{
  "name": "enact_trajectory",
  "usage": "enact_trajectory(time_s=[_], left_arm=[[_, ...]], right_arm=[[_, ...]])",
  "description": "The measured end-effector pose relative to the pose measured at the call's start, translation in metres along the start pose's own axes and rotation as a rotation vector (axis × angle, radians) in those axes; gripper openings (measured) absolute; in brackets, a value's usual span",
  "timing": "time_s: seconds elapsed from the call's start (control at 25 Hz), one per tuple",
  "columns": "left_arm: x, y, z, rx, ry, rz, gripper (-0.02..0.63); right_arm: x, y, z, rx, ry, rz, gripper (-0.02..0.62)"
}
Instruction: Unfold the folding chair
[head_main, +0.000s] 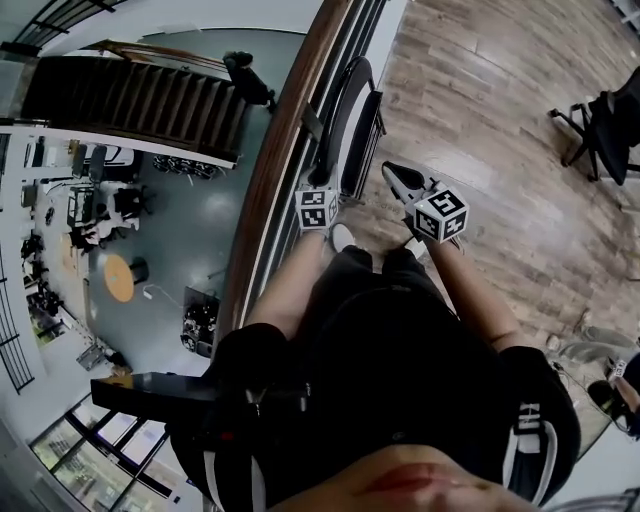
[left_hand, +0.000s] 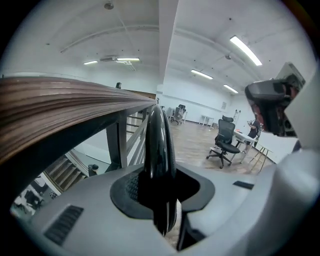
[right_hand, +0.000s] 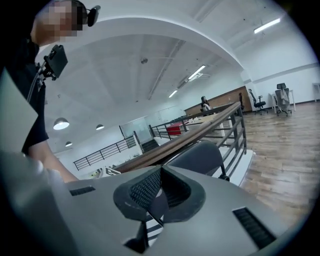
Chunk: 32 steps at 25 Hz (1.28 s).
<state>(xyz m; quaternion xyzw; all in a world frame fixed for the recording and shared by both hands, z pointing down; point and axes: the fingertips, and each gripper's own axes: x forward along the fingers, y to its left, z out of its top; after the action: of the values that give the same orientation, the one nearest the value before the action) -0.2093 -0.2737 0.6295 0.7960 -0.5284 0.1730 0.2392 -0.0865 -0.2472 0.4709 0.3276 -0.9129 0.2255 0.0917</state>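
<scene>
**Item:** black metal-framed folding chair (head_main: 357, 118), folded flat and leaning on the wooden-topped railing (head_main: 283, 150), at twelve o'clock from the person.
**Handling:** probably rigid and fairly heavy, with a glossy, slippery tube; best taken by the top frame and seat edge.
**Grippers:** left gripper (left_hand: 159, 192) pinches the frame tube; right gripper (right_hand: 159, 195) is pressed together and empty.
**Hidden:** legs and hinges.

The wood-plank floor (head_main: 480, 120) fills the head view from twelve round to four o'clock. A folding chair (head_main: 352, 130), folded flat, stands on it at twelve o'clock, just beside the railing (head_main: 285, 150). A black office chair (head_main: 605, 125) stands at two o'clock, well apart. The person's white shoe (head_main: 342, 236) rests near centre.
</scene>
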Motion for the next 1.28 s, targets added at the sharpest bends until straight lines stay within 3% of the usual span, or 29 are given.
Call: enact_trajectory(time_s=[0.32, 0.64, 0.8, 1.28], left_arm=[[-0.001, -0.034, -0.005, 0.029, 0.013, -0.010, 0.084], [0.003, -0.061, 0.002, 0.056, 0.011, -0.047, 0.077], [0.003, -0.073, -0.003, 0.056, 0.009, -0.060, 0.076], [0.001, -0.073, -0.003, 0.050, 0.002, -0.068, 0.076]], right_arm=[[0.015, -0.071, -0.076, 0.215, 0.119, -0.096, 0.014], [0.048, -0.125, -0.160, 0.480, 0.283, -0.222, 0.216], [0.061, -0.133, -0.199, 0.539, 0.359, -0.290, 0.261], [0.118, -0.148, -0.246, 0.632, 0.413, -0.422, 0.265]])
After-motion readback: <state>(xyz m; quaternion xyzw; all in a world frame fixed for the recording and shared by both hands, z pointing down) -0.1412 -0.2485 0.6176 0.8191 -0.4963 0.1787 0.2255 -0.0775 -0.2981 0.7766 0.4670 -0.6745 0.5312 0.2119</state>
